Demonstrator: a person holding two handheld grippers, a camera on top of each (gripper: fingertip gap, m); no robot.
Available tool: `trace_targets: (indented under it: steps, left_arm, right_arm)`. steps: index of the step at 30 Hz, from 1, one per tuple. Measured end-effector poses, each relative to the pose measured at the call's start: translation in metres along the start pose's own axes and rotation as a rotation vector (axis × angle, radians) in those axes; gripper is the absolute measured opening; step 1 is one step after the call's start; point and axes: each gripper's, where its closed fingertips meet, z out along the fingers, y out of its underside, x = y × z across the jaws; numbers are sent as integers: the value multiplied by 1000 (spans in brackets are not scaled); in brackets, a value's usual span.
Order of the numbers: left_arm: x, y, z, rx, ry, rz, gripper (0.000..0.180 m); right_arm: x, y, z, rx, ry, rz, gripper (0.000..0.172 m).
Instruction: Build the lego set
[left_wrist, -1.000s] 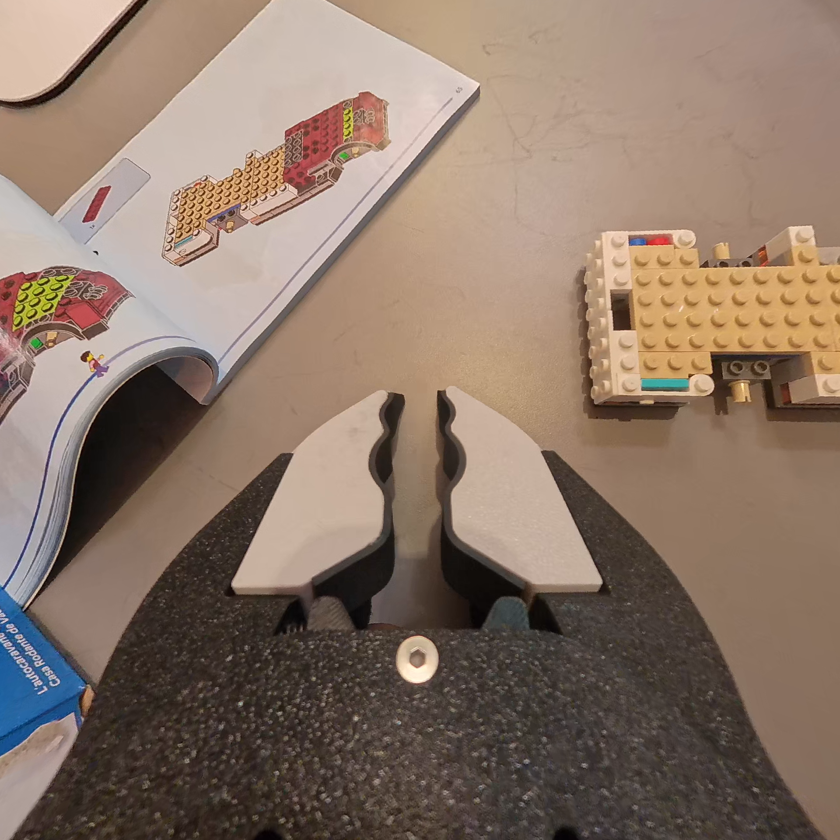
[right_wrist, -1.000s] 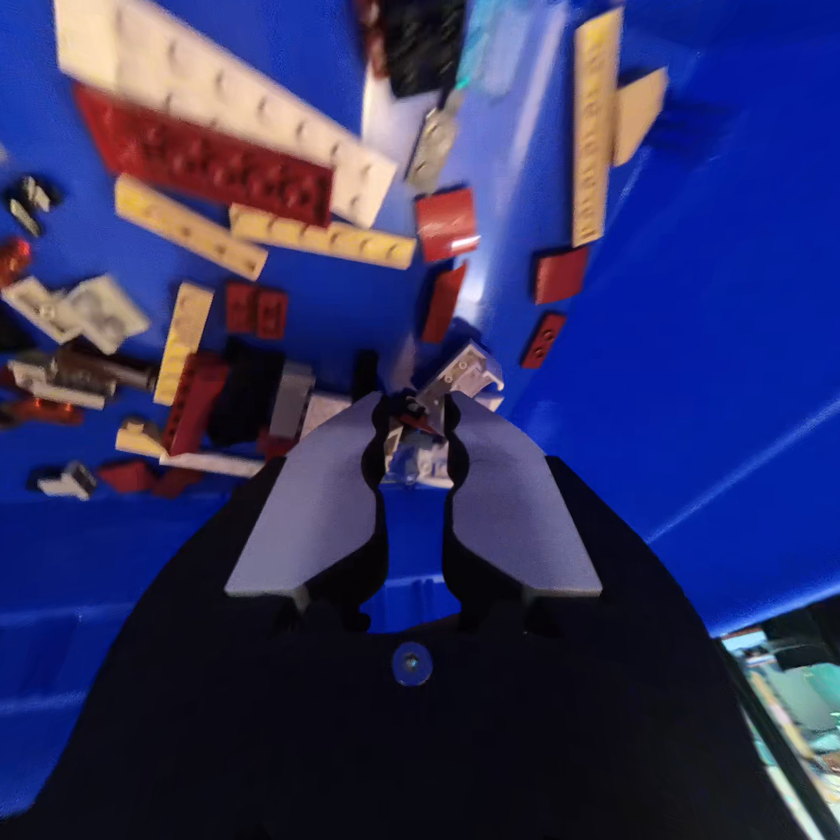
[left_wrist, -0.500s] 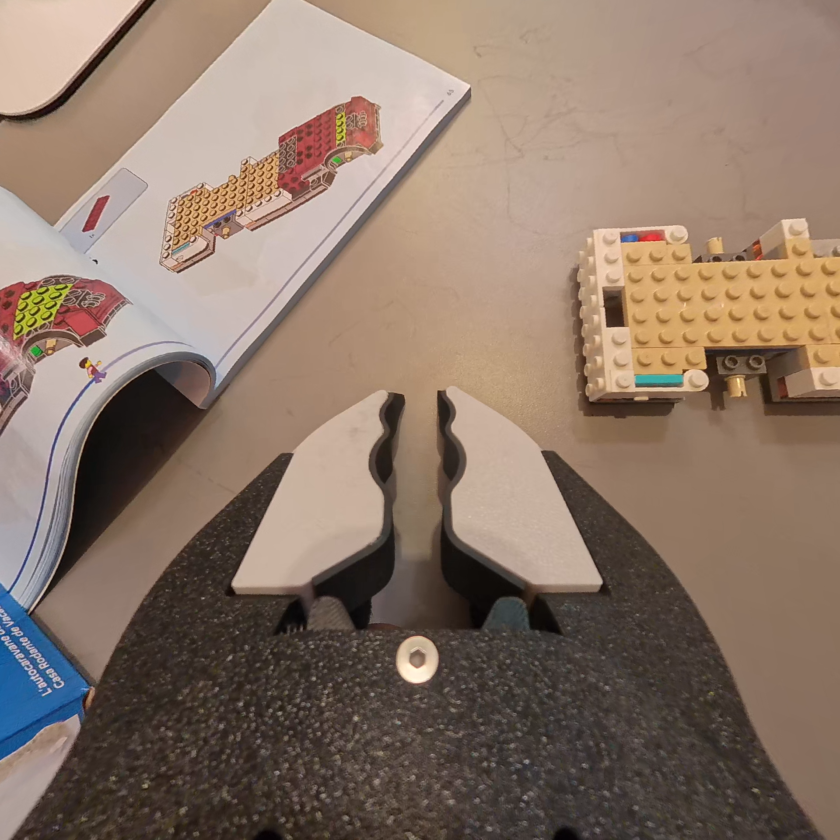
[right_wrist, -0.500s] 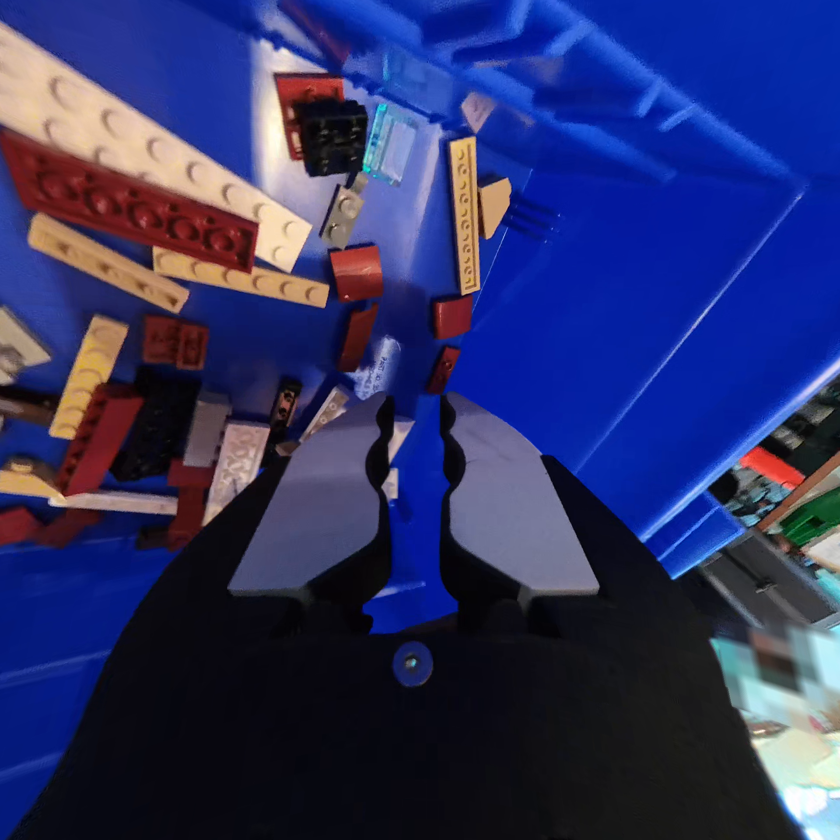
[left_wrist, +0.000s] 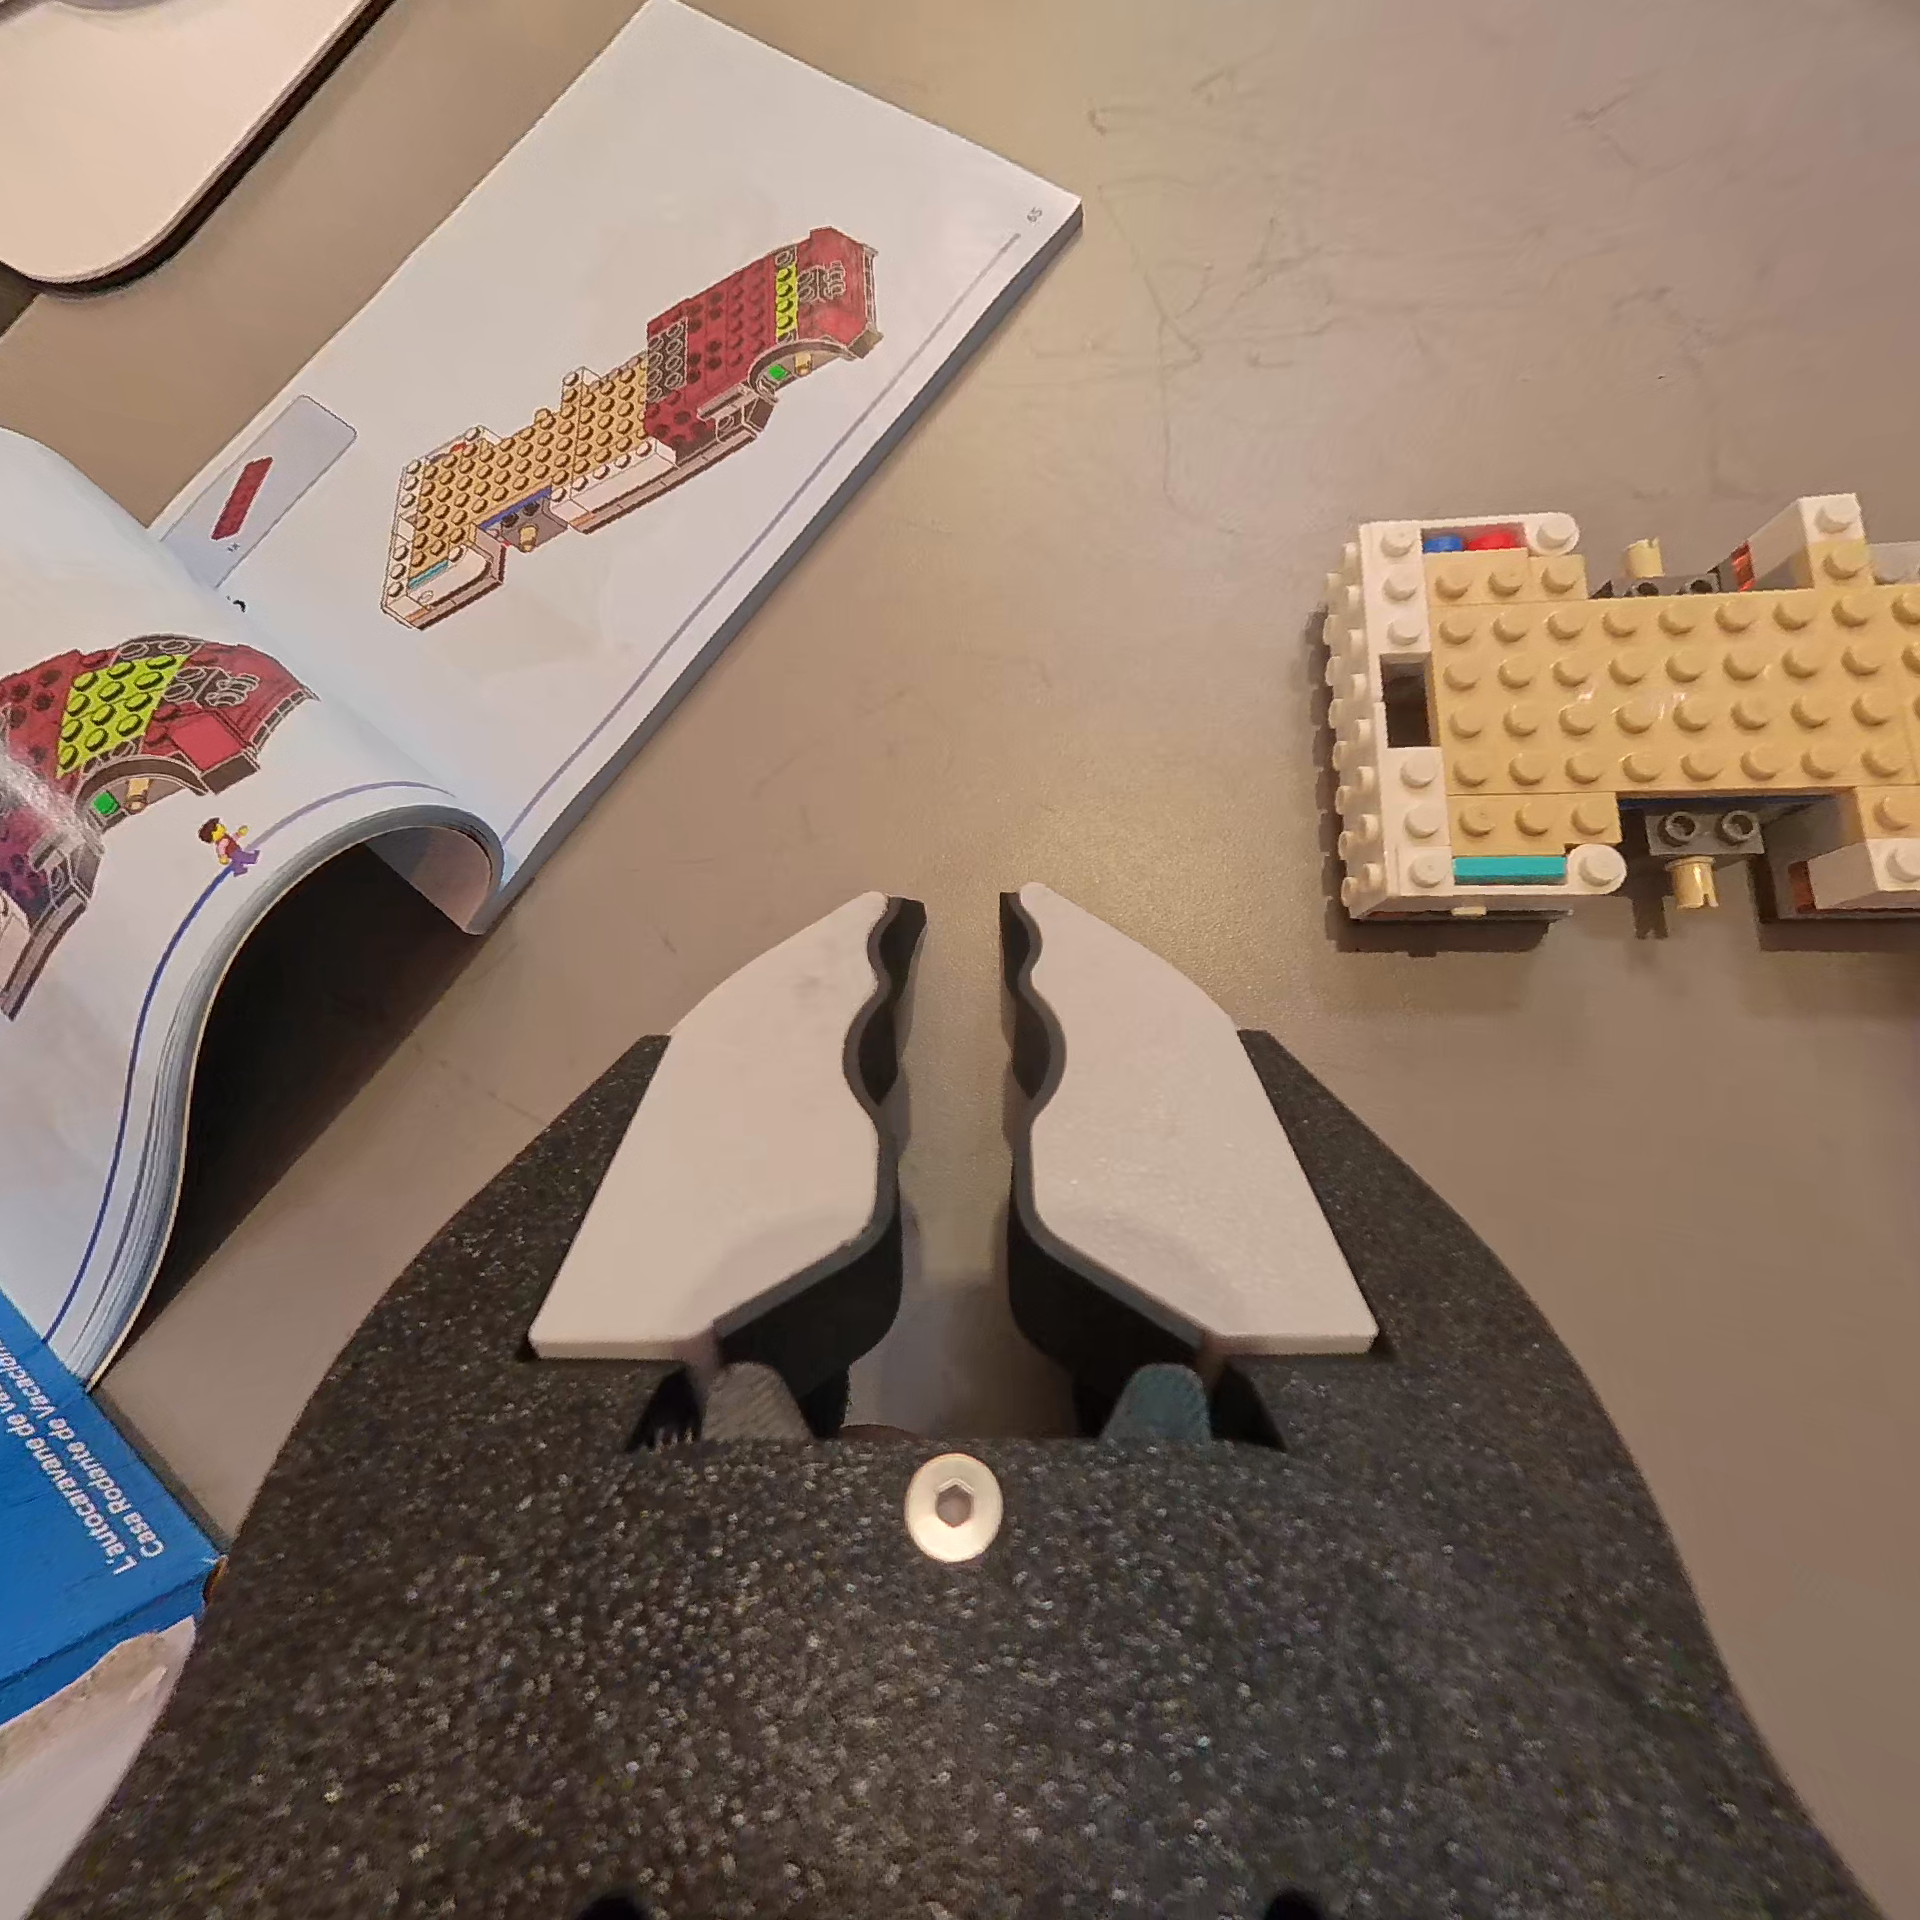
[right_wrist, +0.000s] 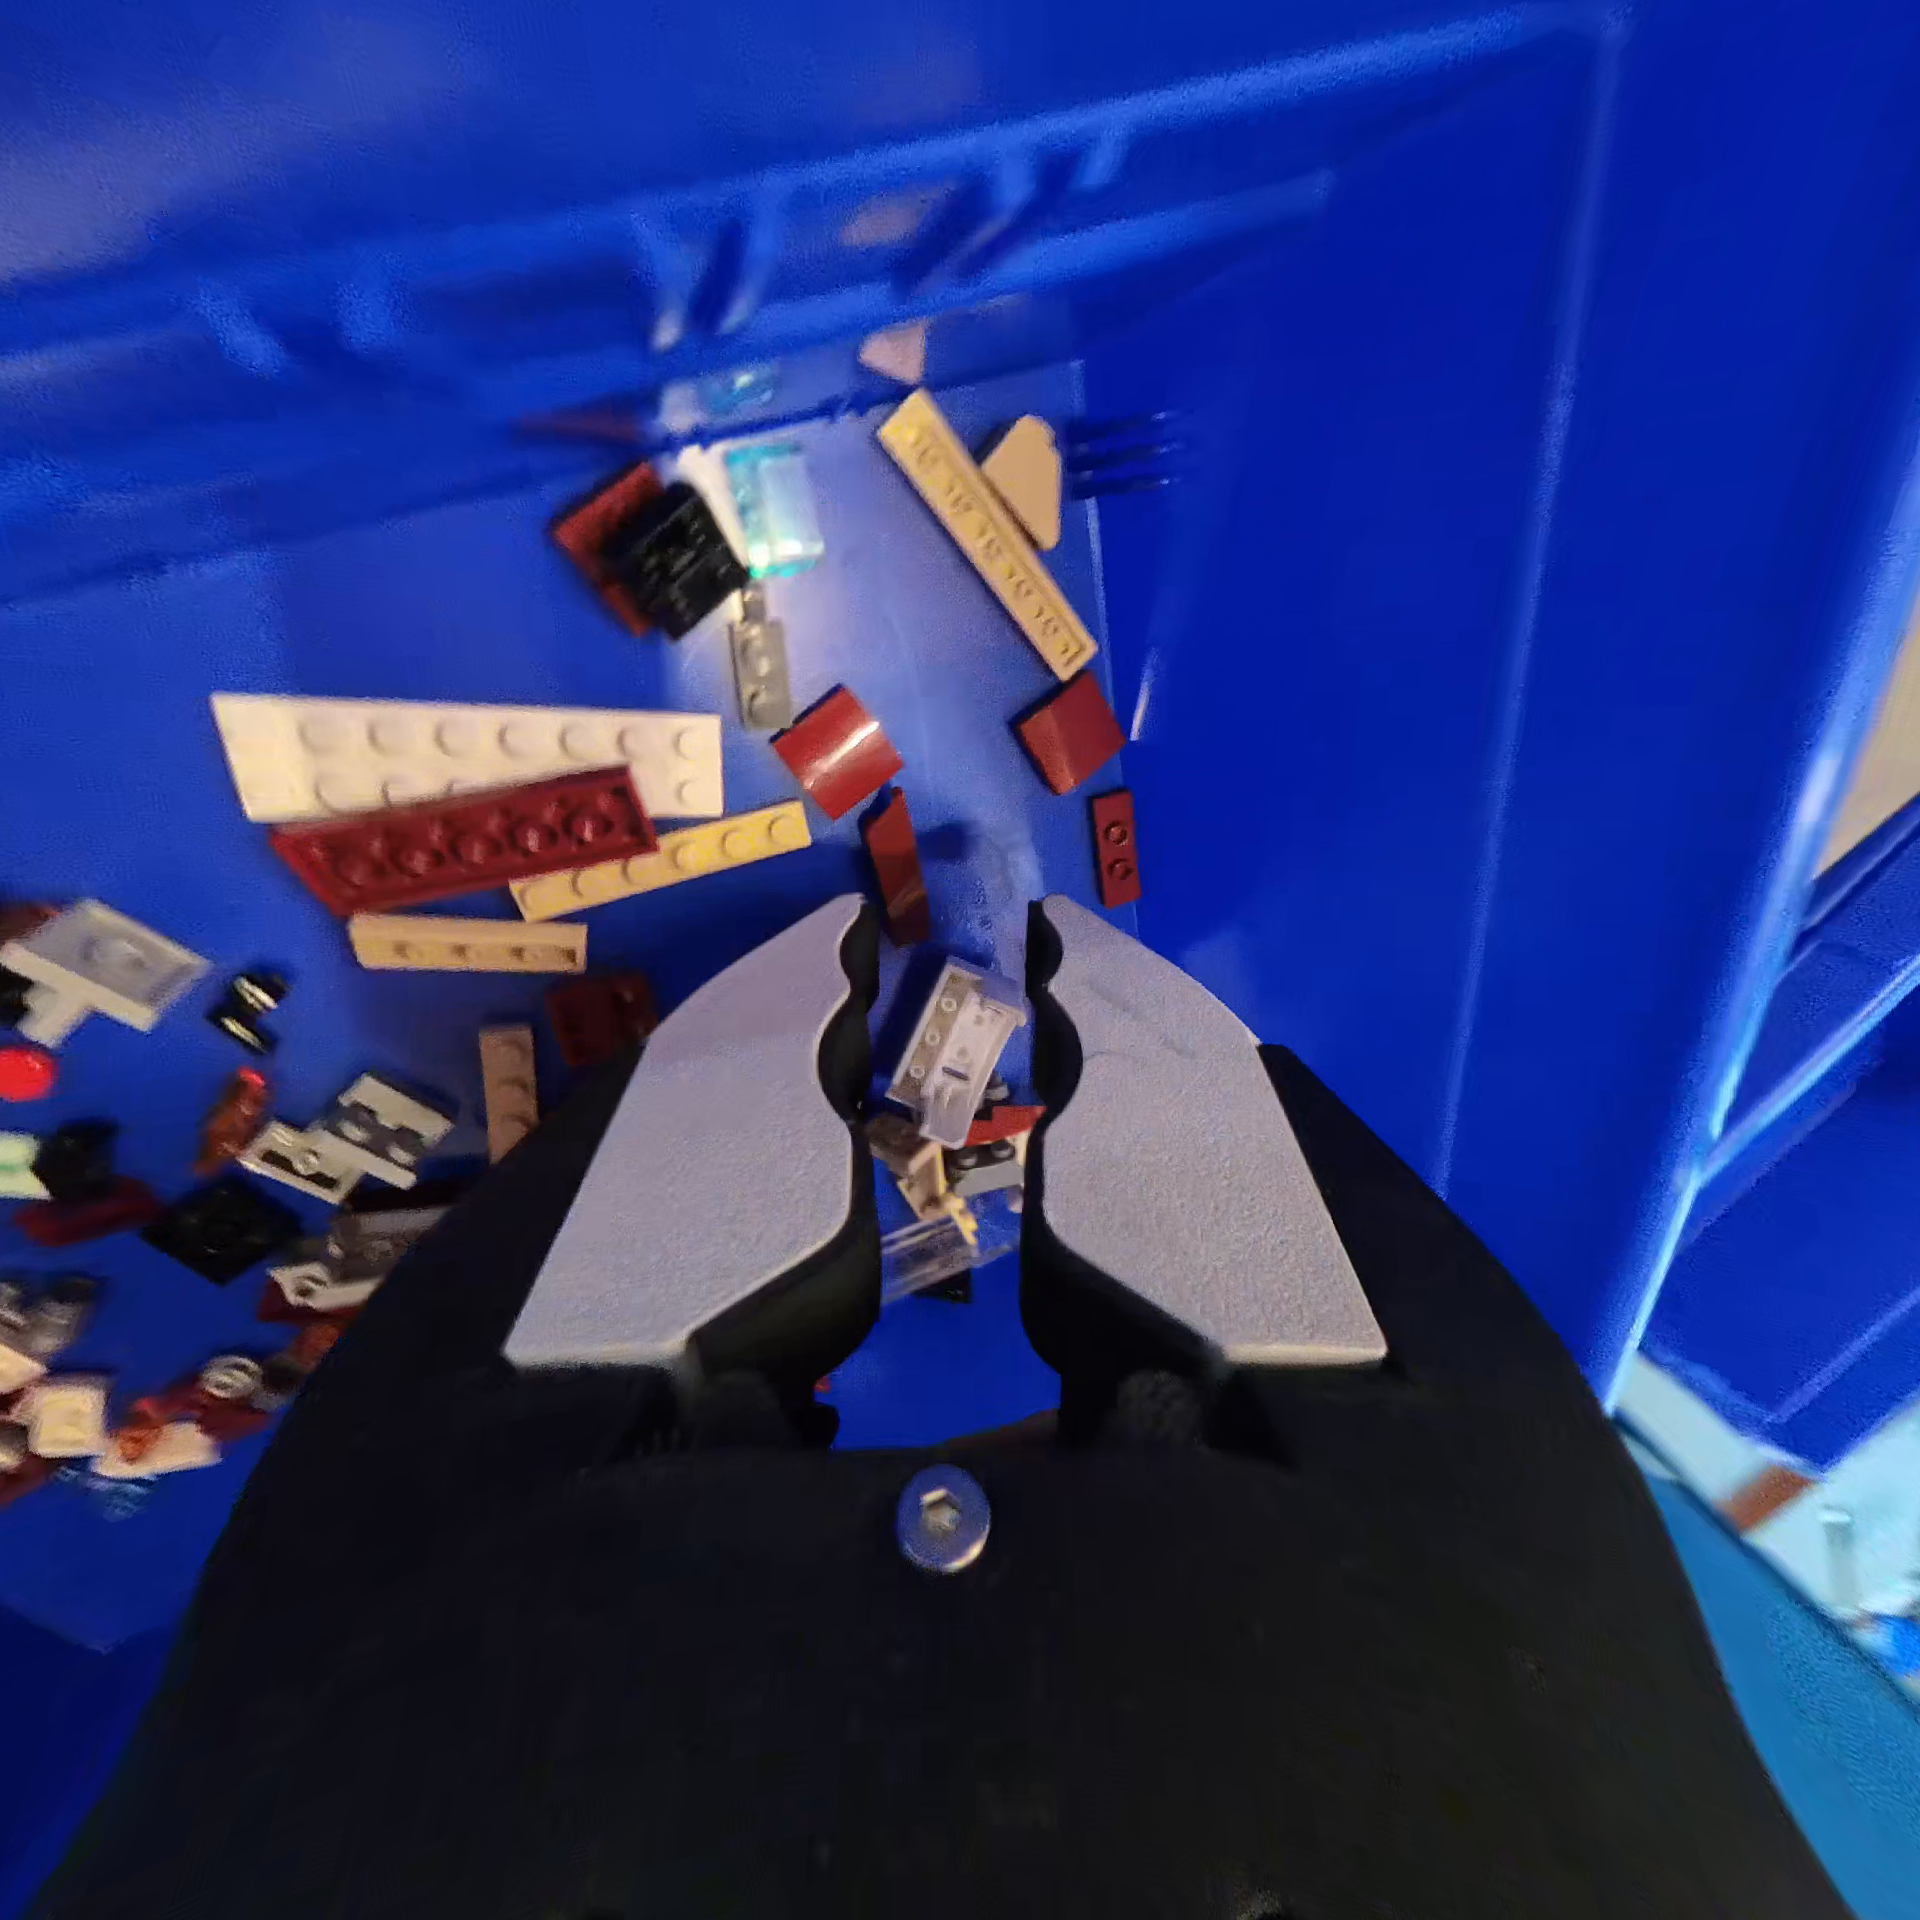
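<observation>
Hovering over bare surface (left_wrist: 1039, 644), left tool (left_wrist: 962, 902) is released with nothing between its fingers; open instruction booklet (left_wrist: 644, 343) lies ahead-left, tan-and-white brick build (left_wrist: 1621, 717) ahead-right, both apart from it. Right tool (right_wrist: 951, 914) is inside the blue bin (right_wrist: 1403, 727), jaws apart around a white brick piece (right_wrist: 961, 1039); pad contact unclear, so probably not gripped. Loose bricks lie ahead-left, a dark red plate (right_wrist: 462, 847) among them.

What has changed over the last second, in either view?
The right gripper has shifted over the blue bin of loose bricks and its fingers have spread; a white piece now shows between them, grasp unclear. The left gripper stays open and bare over the table, drifting slightly beside the tan brick model.
</observation>
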Motion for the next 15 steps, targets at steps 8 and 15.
trace_targets:
  steps: [8, 15]
  left_arm:
    - [2, -1, -1, 6, 0, 27, 17]
    - [6, -2, -3, 23, -37, 96, 12]
  right_arm:
    - [13, -15, -15, 183, -115, 573, 30]
    - [32, 0, 13, 185, -117, 984, 23]
